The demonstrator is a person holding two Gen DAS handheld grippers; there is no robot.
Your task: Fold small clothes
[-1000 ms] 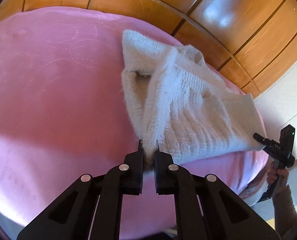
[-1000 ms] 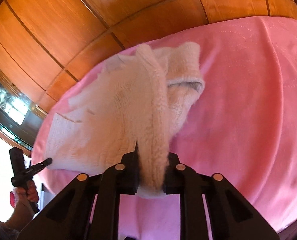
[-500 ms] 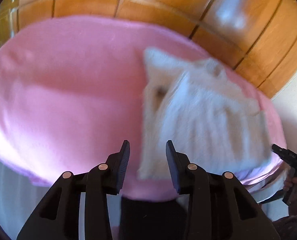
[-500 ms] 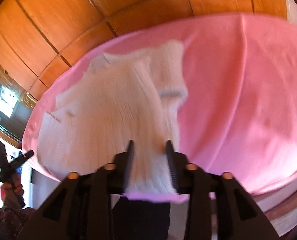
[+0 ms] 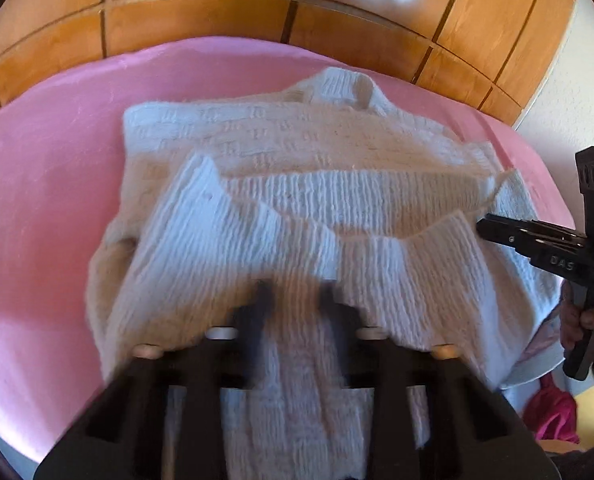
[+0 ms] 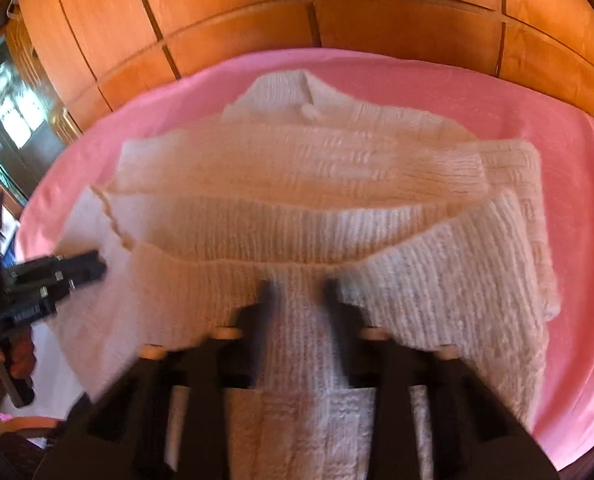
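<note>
Sweater (image 5: 305,200), white knit, small: near hem lifted off the pink cover (image 5: 57,184), the rest lying flat on it.

Left gripper (image 5: 295,300): jaws have just been closing and are pinched tight on a band of the knit, which runs down between the two black fingers (image 5: 263,296) toward 6 o'clock. Motion blur softens the fingertips.

Right gripper (image 6: 297,296): jaws likewise have just been closing and are clamped on a strip of the ribbed hem, the cloth passing between the fingers (image 6: 265,292) and hanging toward 6 o'clock.

Garment lie, left wrist view: hem edge raised in a shallow sag between the two grips; folded-in sleeve at 10 o'clock of the jaws; patterned chest panel at 12 o'clock; collar beyond that, nearest the wooden panelling (image 5: 257,8).

Right gripper as seen from the left wrist view: at 3 o'clock, tip touching the hem corner, handle gripped by a hand (image 5: 589,328).

Left gripper as seen from the right wrist view: at 9 o'clock, tip at the opposite hem corner, blurred; hand (image 6: 15,356) on its handle.

Pink cover: surrounds the sweater on all visible sides.
</note>
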